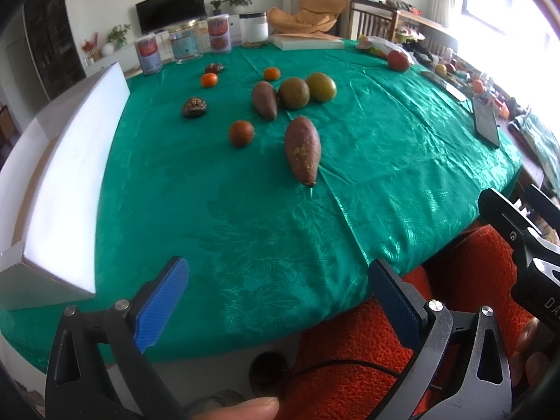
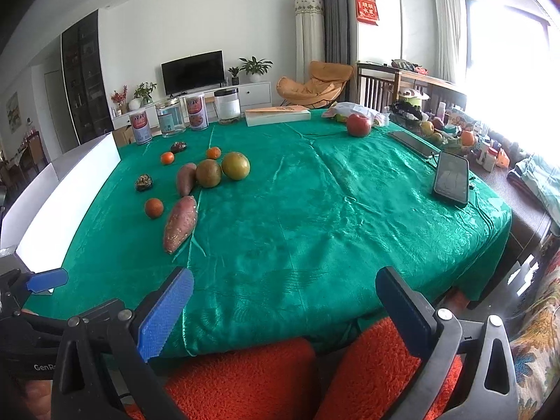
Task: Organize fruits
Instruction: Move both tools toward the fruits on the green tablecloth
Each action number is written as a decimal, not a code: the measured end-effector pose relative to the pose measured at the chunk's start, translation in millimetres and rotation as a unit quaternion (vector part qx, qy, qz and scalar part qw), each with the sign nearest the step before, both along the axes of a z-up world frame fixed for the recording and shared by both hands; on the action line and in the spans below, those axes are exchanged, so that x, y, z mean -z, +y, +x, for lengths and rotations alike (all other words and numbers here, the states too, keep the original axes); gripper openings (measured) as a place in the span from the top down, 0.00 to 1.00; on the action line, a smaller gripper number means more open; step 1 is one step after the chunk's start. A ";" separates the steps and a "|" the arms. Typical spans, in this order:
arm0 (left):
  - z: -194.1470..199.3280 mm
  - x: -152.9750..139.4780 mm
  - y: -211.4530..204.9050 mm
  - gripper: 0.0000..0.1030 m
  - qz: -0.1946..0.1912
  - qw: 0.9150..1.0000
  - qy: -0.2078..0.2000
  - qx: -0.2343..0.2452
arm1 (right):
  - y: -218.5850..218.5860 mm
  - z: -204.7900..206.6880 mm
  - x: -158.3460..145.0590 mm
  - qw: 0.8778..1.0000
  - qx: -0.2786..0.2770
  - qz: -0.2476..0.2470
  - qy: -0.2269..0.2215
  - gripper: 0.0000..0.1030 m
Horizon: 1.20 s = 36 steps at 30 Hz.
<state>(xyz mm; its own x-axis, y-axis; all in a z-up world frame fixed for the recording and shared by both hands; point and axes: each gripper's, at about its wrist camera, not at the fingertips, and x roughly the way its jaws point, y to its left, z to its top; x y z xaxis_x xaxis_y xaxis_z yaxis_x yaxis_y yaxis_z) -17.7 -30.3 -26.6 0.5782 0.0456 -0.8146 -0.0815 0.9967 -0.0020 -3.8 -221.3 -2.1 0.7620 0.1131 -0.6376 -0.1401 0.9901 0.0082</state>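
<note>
You are holding both blue-padded grippers, left (image 1: 276, 304) and right (image 2: 285, 309), wide apart and empty at the near edge of the green satin tablecloth (image 2: 315, 210). The long reddish-brown sweet potato (image 1: 302, 148) is lying well ahead, nearest among the scattered fruit.

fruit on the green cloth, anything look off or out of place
Two sweet potatoes lie among the fruit, though they are not fruit. Two dark, wrinkled pieces look shrivelled. A red apple sits apart at the far edge. Nothing looks spilled.
</note>
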 end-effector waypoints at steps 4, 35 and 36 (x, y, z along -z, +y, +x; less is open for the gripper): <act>4.3 6.7 1.9 0.01 0.000 1.000 0.014 -0.004 | 4.4 10.7 2.4 0.999 0.004 -0.015 0.028 0.00; 68.5 60.4 75.8 0.00 -0.011 0.995 0.062 -0.073 | 13.4 58.0 13.6 0.996 0.018 -0.058 0.070 0.00; 68.9 60.6 75.3 0.00 -0.011 0.995 0.060 -0.073 | 13.7 58.8 14.3 0.996 0.018 -0.057 0.072 0.00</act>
